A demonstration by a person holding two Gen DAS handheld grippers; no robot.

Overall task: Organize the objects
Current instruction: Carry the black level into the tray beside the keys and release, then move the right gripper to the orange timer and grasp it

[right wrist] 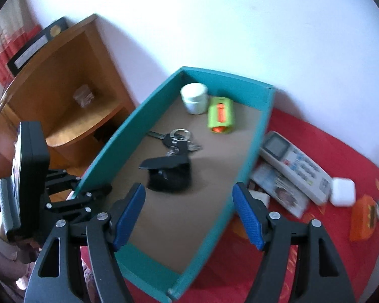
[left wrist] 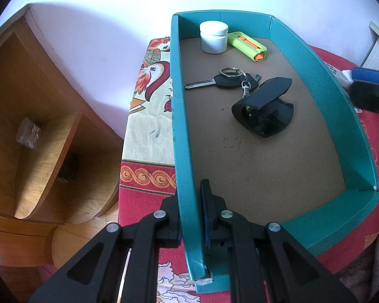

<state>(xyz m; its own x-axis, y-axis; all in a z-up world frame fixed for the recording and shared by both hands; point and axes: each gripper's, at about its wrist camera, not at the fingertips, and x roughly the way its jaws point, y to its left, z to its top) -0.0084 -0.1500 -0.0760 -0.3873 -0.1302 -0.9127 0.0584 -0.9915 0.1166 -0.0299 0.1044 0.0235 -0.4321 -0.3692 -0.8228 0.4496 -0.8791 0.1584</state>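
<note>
Right wrist view shows the job partly done. My teal box (right wrist: 252,149) sits mid-frame on the red cloth (right wrist: 328,149) and already holds four things: a white jar (right wrist: 194,98) and a green cutter (right wrist: 221,115) at its far end, the keys (right wrist: 178,140) in the middle, and a black clip (right wrist: 169,174) just below them. Right of the box, out on the cloth, a remote (right wrist: 295,166), a card (right wrist: 280,189), a white case (right wrist: 342,192) and an orange toy (right wrist: 366,214) are left to bring in, I judge. My right gripper (right wrist: 189,217) hangs over the box's near end, jaws wide with nothing between them. My left gripper (left wrist: 189,209) has its jaws pinched on the box's left wall (left wrist: 182,151) at lower centre of its view, steadying it.
</note>
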